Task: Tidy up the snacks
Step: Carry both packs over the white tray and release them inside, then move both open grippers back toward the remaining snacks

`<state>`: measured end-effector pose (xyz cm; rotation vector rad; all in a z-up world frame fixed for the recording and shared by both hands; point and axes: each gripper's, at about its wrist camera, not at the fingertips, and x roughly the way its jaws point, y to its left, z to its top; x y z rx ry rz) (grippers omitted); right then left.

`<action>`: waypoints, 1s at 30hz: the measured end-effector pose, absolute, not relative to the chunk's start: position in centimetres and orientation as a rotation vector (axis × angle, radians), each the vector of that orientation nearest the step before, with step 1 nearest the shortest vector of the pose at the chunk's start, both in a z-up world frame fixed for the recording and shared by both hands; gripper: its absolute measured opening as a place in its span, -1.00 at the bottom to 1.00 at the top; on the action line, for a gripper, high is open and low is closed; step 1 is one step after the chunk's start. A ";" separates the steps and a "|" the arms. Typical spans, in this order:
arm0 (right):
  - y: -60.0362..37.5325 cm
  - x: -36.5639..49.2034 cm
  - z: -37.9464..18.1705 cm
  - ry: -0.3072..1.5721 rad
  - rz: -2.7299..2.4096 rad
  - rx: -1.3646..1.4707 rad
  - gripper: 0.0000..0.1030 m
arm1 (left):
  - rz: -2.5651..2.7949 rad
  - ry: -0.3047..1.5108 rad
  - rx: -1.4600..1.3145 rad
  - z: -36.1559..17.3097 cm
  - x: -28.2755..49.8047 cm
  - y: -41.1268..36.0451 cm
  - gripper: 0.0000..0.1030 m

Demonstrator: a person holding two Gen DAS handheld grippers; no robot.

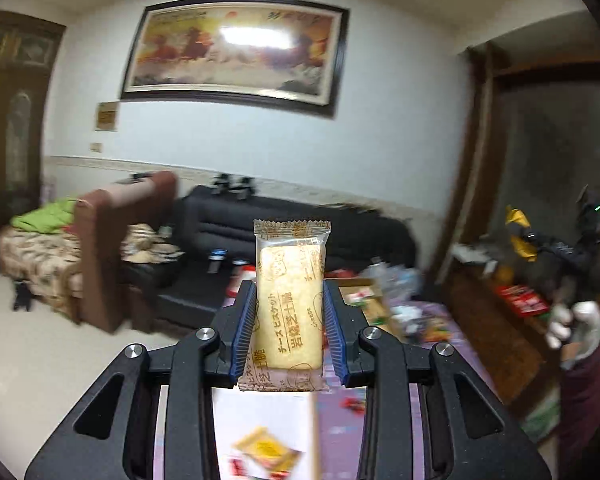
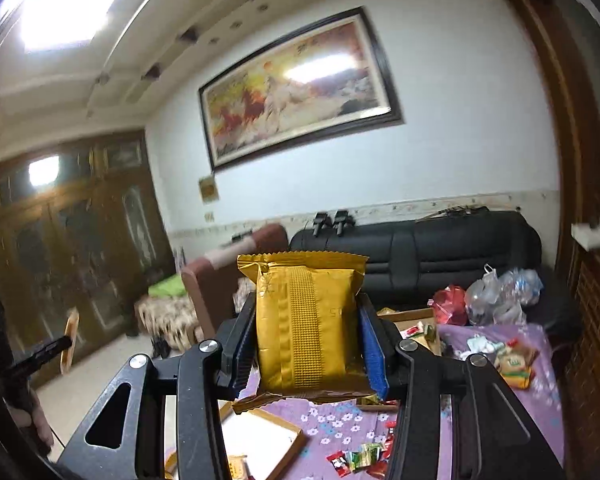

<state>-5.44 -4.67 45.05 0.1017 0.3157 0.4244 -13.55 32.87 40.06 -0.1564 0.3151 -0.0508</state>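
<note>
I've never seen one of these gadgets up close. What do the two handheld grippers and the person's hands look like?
Both look alike: the left gripper and right gripper are matte black frames with triangular cut-outs, silver round bolts at the joints, and two fingers lined with ribbed blue pads. In the left wrist view, a white-gloved hand shows above a dark red sleeve.

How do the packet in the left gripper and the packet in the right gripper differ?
The cheese biscuit packet is narrow with a clear, printed wrapper showing the pale biscuit; the gold packet is wider and opaque. The gold packet shows a textured centre seam; the biscuit packet shows printed text. Both stand upright, zigzag top edge up, clamped between the jaws of the left gripper and right gripper.
</note>
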 end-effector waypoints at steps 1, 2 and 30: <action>-3.1 -4.6 44.0 0.338 0.448 0.089 -0.10 | -0.039 0.328 -0.156 39.0 -12.4 33.4 -0.40; -1.8 -4.1 42.9 0.360 0.469 0.084 -0.10 | -0.033 0.343 -0.163 37.9 -11.4 34.0 -0.40; 19.1 6.8 6.6 0.995 0.659 -0.001 -0.03 | 0.019 0.845 -0.502 6.3 2.1 37.4 -0.36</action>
